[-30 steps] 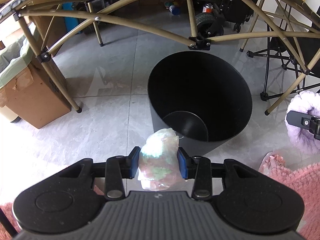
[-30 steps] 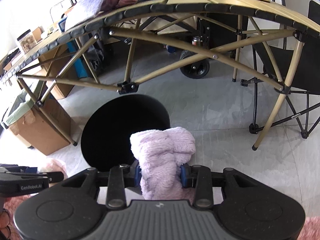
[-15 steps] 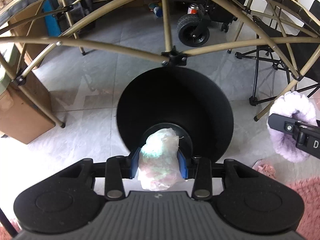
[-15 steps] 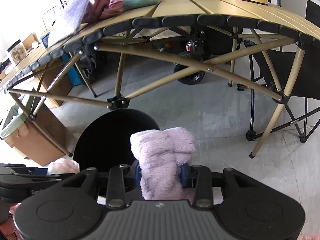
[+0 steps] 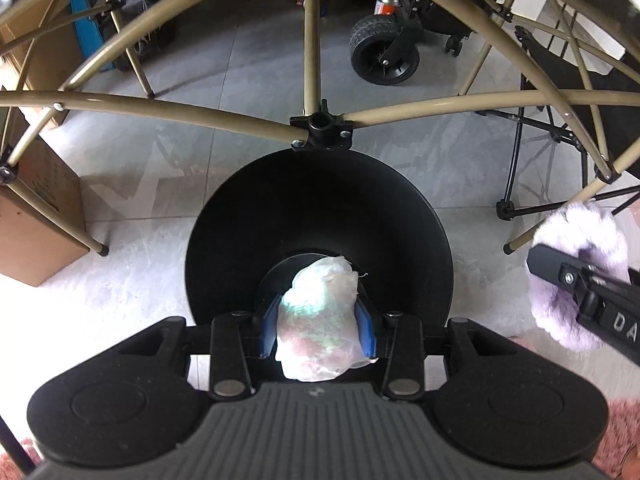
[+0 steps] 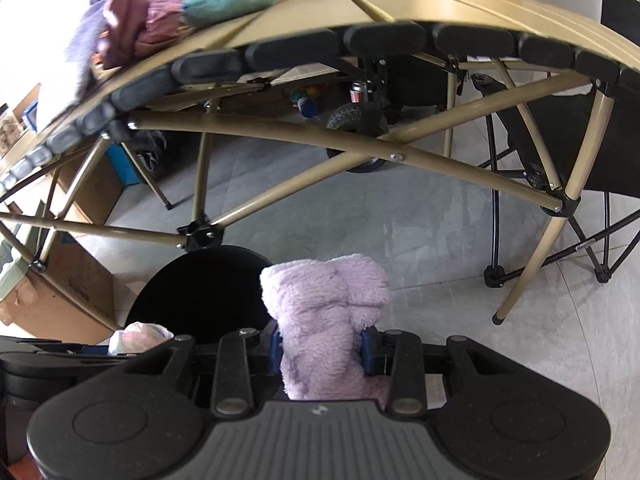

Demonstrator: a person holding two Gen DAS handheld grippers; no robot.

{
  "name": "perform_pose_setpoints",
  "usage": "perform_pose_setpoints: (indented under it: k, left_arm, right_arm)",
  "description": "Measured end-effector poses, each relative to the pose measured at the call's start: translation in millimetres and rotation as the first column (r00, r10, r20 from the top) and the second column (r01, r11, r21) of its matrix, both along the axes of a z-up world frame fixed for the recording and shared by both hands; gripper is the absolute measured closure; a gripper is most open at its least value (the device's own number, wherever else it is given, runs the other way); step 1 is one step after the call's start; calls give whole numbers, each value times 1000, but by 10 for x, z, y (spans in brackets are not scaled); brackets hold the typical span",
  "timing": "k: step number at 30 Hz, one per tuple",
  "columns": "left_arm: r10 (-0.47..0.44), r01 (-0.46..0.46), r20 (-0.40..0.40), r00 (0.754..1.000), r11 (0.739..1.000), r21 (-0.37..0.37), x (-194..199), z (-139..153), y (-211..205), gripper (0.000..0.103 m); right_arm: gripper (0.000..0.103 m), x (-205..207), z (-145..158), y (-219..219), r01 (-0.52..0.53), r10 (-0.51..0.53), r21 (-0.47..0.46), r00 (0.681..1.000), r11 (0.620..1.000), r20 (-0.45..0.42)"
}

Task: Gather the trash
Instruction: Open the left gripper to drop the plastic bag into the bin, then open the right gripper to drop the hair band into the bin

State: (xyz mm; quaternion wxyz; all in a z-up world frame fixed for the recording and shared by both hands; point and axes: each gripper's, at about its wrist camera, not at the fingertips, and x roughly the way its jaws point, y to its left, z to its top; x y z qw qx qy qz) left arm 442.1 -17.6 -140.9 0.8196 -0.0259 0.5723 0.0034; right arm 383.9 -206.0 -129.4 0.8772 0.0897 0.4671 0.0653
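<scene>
My left gripper (image 5: 318,328) is shut on a crumpled white plastic wad (image 5: 318,320) with pink and green tints, held right over the mouth of the black round bin (image 5: 320,204). In the right wrist view the same wad (image 6: 138,336) shows at lower left beside the bin (image 6: 200,292). My right gripper (image 6: 320,346) is shut on a fluffy lilac cloth (image 6: 328,320), just right of the bin. From the left wrist view that lilac cloth (image 5: 580,276) and the right gripper's black finger sit at the right edge.
A tan folding table frame (image 5: 316,132) spans low above the bin, its black joint at the bin's far rim. Cardboard boxes (image 5: 36,216) stand left, a black folding chair (image 6: 560,152) right, a wheeled cart (image 5: 384,52) behind. Pink rug (image 5: 616,436) lies near.
Both grippers moved forward toward the table. The bin slid from ahead to directly under the left gripper's wad. The right gripper with its lilac cloth came closer on the right.
</scene>
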Motion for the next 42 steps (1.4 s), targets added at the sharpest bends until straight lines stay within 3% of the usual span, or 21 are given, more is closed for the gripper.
perform_pose_setpoints:
  k: [12, 18, 20, 21, 24, 28, 42]
  left_arm:
    - [70, -70, -103, 992, 998, 2, 243, -330, -73, 64]
    - [84, -83, -115, 990, 996, 16, 278, -376, -109, 63]
    - [87, -83, -112, 990, 996, 40, 285, -384, -139, 60]
    - [89, -85, -112, 990, 995, 44, 283, -384, -141, 51]
    - [121, -117, -125, 985, 992, 41, 271, -380, -105, 4]
    - [120, -114, -126, 985, 992, 50, 267, -338, -105, 0]
    - [100, -94, -106, 989, 993, 65, 191, -250, -5, 0]
  right_arm:
    - [68, 35, -143, -83, 26, -27, -26, 999, 999, -29]
    - [68, 32, -147, -93, 31, -31, -38, 999, 999, -23]
    - [68, 29, -146, -101, 32, -33, -41, 999, 999, -22]
    - [68, 26, -144, -106, 33, -34, -42, 999, 999, -22]
    - [68, 12, -142, -114, 40, -41, -44, 999, 998, -22]
    - [68, 0, -139, -127, 43, -44, -46, 999, 998, -21]
    - [68, -8, -97, -74, 30, -30, -51, 999, 998, -10]
